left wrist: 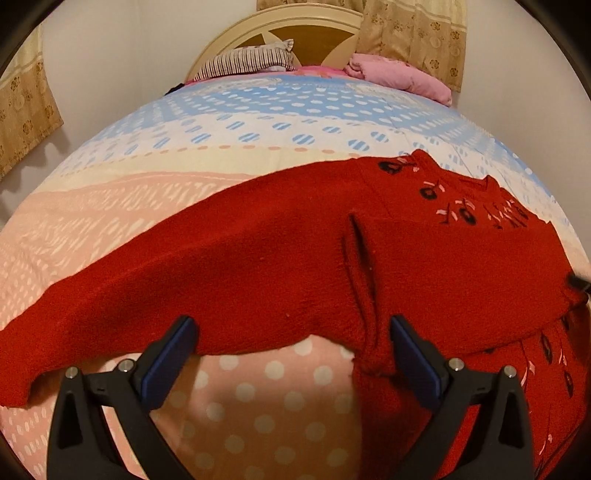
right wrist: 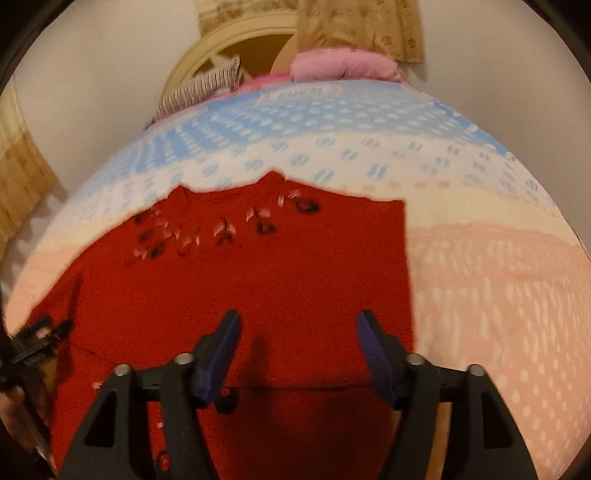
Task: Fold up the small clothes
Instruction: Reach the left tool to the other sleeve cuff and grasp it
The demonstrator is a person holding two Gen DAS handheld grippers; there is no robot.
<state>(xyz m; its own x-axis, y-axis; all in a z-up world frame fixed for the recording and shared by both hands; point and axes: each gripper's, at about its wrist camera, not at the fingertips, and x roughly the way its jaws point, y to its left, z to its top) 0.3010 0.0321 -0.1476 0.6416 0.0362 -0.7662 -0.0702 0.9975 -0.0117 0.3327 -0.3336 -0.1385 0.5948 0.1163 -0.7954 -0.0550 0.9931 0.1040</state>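
A small red knitted sweater (left wrist: 280,251) with black and pink embroidery near its collar lies on the bed. One sleeve (left wrist: 110,295) stretches out to the left in the left wrist view. My left gripper (left wrist: 291,332) is open just above the sweater's lower edge, near the armpit. The sweater also fills the middle of the right wrist view (right wrist: 258,280), its right side folded to a straight edge. My right gripper (right wrist: 297,332) is open over the folded body, empty. The left gripper also shows at the left edge of the right wrist view (right wrist: 35,341).
The bed cover (left wrist: 221,125) is patterned blue, cream and pink with dots. A striped pillow (left wrist: 247,61) and a pink pillow (left wrist: 399,75) lie by the wooden headboard (left wrist: 306,29). Curtains (left wrist: 22,110) hang on the wall.
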